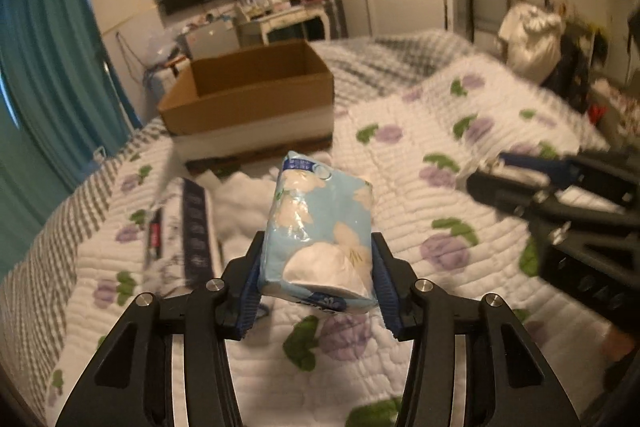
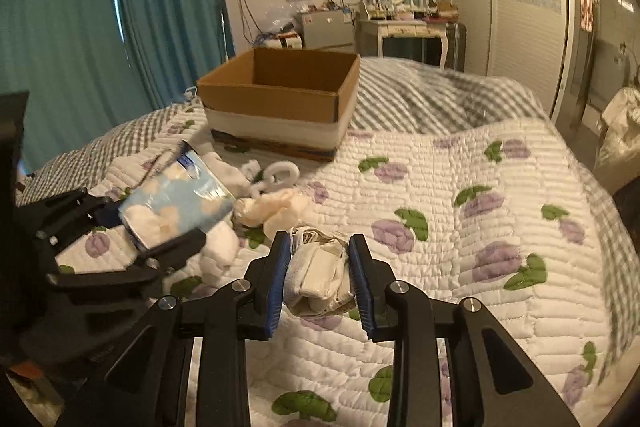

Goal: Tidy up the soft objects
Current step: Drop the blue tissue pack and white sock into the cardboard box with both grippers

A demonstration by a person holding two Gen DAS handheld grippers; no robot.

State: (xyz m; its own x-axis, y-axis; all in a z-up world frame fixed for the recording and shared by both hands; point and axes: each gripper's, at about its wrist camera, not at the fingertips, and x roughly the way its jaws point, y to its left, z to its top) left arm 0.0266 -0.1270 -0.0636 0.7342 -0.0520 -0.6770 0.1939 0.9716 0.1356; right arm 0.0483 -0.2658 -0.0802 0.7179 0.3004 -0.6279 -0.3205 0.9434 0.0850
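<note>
A: We start with the bed (image 2: 460,187), covered by a white quilt printed with purple flowers and green leaves, and a grey checked blanket (image 2: 420,95) at its far end.

B: On that far end we see an open cardboard box (image 2: 280,99), brown above with a white band around its lower part. We cannot see its floor.

A: Nearer to us, in the left wrist view, a flat white package with a dark blue printed strip (image 1: 188,227) lies on the quilt, left of our left claw (image 1: 318,263).

B: That left claw is clamped on a pale blue tissue pack (image 1: 320,227) patterned with white flowers. Its blue pads press both sides of the pack, which is lifted clear of the quilt and tilts slightly to the left.

A: From the right wrist view the same pack (image 2: 180,207) shows at the left, held above a loose pile of white soft items.

B: In that pile we make out a cream crumpled cloth (image 2: 280,211) and, beyond it, a white fuzzy looped piece (image 2: 276,175), lying near the box's front.

A: Our right claw (image 2: 320,271) grips a rolled white sock bundle (image 2: 320,275) between its blue pads. We cannot tell whether the bundle touches the quilt.
</note>
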